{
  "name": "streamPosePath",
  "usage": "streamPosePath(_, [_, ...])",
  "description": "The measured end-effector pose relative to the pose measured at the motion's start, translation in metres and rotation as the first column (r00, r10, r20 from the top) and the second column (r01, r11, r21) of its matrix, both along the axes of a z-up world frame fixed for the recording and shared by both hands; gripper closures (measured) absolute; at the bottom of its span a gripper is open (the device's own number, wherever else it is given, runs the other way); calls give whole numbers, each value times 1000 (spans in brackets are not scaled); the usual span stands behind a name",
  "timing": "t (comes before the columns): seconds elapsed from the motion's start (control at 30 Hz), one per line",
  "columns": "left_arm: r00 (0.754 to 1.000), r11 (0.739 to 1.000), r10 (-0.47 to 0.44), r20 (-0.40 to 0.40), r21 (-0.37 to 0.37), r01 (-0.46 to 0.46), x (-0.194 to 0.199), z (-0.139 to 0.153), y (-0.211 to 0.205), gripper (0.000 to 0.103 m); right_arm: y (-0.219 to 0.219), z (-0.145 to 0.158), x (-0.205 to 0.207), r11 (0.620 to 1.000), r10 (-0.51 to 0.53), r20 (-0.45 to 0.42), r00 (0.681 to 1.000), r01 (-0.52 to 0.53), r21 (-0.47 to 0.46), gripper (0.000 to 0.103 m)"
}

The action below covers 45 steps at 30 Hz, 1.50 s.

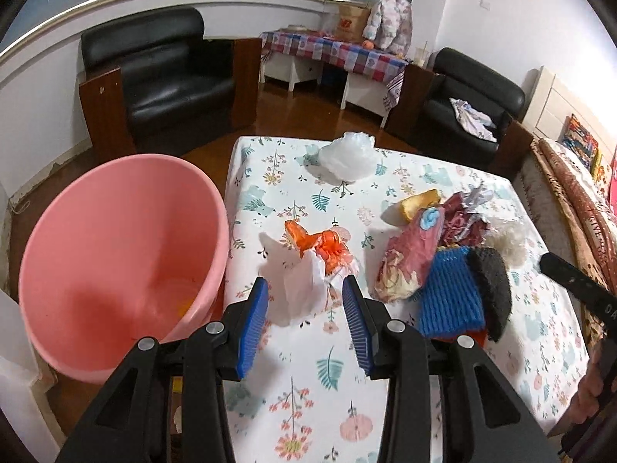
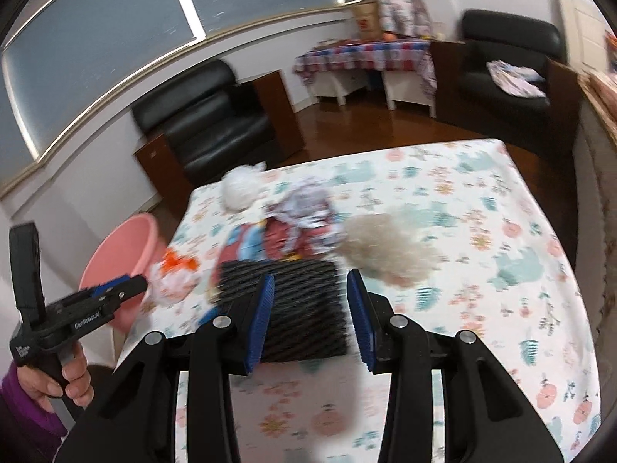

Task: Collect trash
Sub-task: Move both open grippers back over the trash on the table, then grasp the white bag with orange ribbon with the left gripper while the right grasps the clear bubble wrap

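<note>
Trash lies on a table with a flowered cloth (image 1: 308, 378). My left gripper (image 1: 305, 281) is open, its blue pads on either side of a crumpled white and orange plastic bag (image 1: 308, 266) just ahead, not pressing it. A pink bucket (image 1: 115, 250) stands beside the table on the left. My right gripper (image 2: 311, 277) is open above a black ribbed pad (image 2: 304, 308); a pale fluffy wad (image 2: 385, 250) lies just beyond its right finger. The pile also holds a blue foam net (image 1: 451, 293), a red wrapper (image 1: 408, 258) and a white bag (image 1: 347, 154) farther back.
Two black armchairs (image 1: 162, 77) (image 1: 470, 92) and a side table with a checked cloth (image 1: 339, 54) stand beyond the table on a wooden floor. A bed with a patterned cover (image 1: 578, 200) runs along the right. A hand (image 2: 65, 378) holds the left gripper's handle.
</note>
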<state>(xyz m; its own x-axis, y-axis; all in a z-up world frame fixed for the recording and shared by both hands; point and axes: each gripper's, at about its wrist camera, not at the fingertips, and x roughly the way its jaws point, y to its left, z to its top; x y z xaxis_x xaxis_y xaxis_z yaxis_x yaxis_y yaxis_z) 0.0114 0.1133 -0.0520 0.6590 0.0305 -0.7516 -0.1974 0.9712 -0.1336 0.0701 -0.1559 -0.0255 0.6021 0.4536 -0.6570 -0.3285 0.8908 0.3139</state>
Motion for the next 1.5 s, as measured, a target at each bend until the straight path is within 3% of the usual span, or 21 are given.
streamPosePath(0.2, [999, 1000, 25, -38, 2, -25, 21, -16, 1, 61, -25, -13, 25, 996, -83, -34, 996, 83, 12, 62])
streamPosePath(0.53, [998, 1000, 8, -58, -7, -9, 37, -24, -8, 56, -20, -31, 59, 997, -67, -45, 997, 66, -35, 56])
streamPosePath(0.7, [999, 1000, 11, -39, 15, -11, 38, -23, -15, 68, -16, -49, 71, 997, -64, -90, 994, 59, -58, 56])
streamPosePath(0.83, [999, 999, 13, -36, 42, -12, 36, -22, -20, 70, -13, -51, 69, 997, -50, -87, 995, 44, -70, 56])
streamPosePath(0.97, [999, 999, 39, -31, 23, -39, 33, -18, -18, 71, -10, -51, 65, 995, -36, -80, 996, 28, -95, 58])
streamPosePath(1.5, [999, 999, 46, 19, 27, -46, 10, 10, -26, 71, -39, -22, 30, 997, -75, -41, 996, 74, -22, 61])
